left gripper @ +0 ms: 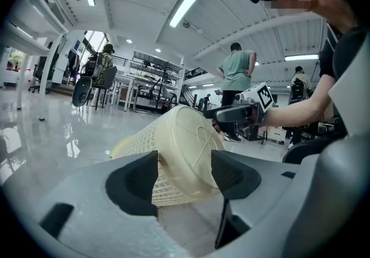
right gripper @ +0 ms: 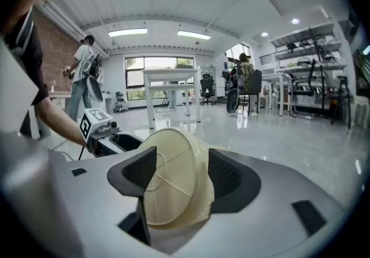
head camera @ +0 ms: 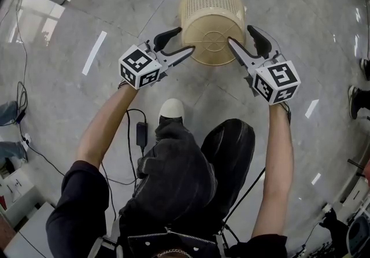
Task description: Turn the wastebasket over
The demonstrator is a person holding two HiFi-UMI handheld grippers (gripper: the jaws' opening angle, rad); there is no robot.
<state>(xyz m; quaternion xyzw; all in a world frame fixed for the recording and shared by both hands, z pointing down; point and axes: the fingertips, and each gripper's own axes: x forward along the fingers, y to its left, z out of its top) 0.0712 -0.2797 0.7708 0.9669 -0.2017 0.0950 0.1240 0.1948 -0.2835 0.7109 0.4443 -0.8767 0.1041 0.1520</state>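
Glossy grey floor (head camera: 87,8) with lamp reflections, cream wastebasket (head camera: 211,17) at twelve o'clock, left gripper (head camera: 186,40) and right gripper (head camera: 240,34) clamped on its base rim, white table (right gripper: 171,73) beyond.

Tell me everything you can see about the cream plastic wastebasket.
The cream plastic wastebasket is round, with lattice walls and a solid base marked by a moulded circle and cross lines. It is tipped, base raised toward the person, mouth end toward the grey floor. The right gripper clamps the base rim; the left gripper straddles it opposite, grip unclear.
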